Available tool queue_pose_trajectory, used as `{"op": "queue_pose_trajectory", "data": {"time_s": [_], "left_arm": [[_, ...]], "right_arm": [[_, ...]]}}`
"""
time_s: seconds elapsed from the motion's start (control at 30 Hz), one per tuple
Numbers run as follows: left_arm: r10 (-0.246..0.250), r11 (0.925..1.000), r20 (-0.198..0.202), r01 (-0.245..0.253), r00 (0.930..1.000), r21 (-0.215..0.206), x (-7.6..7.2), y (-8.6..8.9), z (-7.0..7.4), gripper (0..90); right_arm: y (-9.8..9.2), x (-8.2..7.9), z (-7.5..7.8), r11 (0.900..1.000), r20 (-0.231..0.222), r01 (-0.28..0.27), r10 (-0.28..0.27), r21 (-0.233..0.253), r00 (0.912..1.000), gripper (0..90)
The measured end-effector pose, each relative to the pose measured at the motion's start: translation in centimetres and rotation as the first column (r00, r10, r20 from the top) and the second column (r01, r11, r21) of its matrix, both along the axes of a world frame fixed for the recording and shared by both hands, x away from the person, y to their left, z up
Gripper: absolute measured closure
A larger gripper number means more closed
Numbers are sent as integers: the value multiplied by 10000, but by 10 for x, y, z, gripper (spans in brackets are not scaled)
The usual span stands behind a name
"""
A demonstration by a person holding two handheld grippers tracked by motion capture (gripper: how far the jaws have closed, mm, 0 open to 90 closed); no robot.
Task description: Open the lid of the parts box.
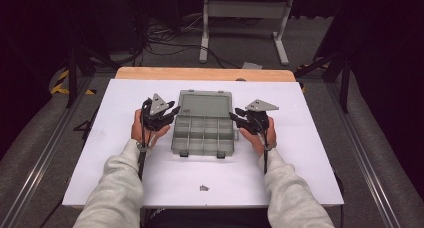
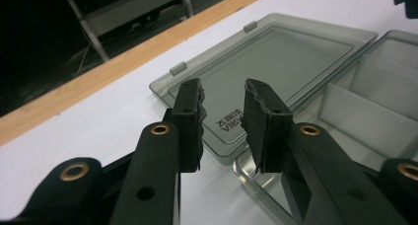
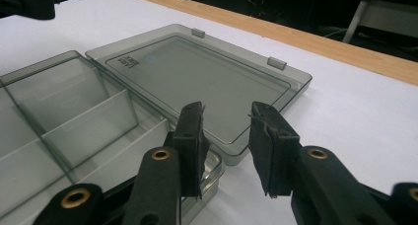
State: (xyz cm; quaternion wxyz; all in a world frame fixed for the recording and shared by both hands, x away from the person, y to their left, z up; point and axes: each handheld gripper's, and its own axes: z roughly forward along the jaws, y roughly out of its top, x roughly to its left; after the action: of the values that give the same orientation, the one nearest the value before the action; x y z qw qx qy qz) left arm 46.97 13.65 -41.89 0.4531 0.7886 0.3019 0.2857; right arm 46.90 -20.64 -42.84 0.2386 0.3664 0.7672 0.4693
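High view: clear grey compartment box (image 1: 204, 129) in the middle of the white table (image 1: 125, 178), lid (image 1: 205, 103) folded flat toward the far edge. Left gripper (image 1: 172, 111) just beside the box's left wall, right gripper (image 1: 234, 115) just beside its right wall. Small dark piece (image 1: 203, 188) well apart, near the front edge.

Left gripper view: jaws parted by a narrow gap, gripping nothing, poised over the corner where lid (image 2: 276, 62) meets tray (image 2: 374, 106).

Right gripper view: jaws likewise slightly apart and empty, above the hinge-side corner; lid (image 3: 207, 77) flat beyond, dividers (image 3: 88, 121) to one side.
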Motion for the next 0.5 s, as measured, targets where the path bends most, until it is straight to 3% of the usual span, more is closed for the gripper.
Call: {"op": "queue_pose_trajectory", "data": {"time_s": [0.23, 0.5], "left_arm": [[-340, 9994, 458, 337, 9984, 62, -13, 1, 10, 645], [-587, 9983, 870, 582, 9945, 87, -29, 9, 20, 513]], "right_arm": [[-7, -7, 7, 9997, 173, -144, 140, 204, 9998, 623], [-16, -18, 19, 9995, 520, -309, 305, 79, 9982, 546]]}}
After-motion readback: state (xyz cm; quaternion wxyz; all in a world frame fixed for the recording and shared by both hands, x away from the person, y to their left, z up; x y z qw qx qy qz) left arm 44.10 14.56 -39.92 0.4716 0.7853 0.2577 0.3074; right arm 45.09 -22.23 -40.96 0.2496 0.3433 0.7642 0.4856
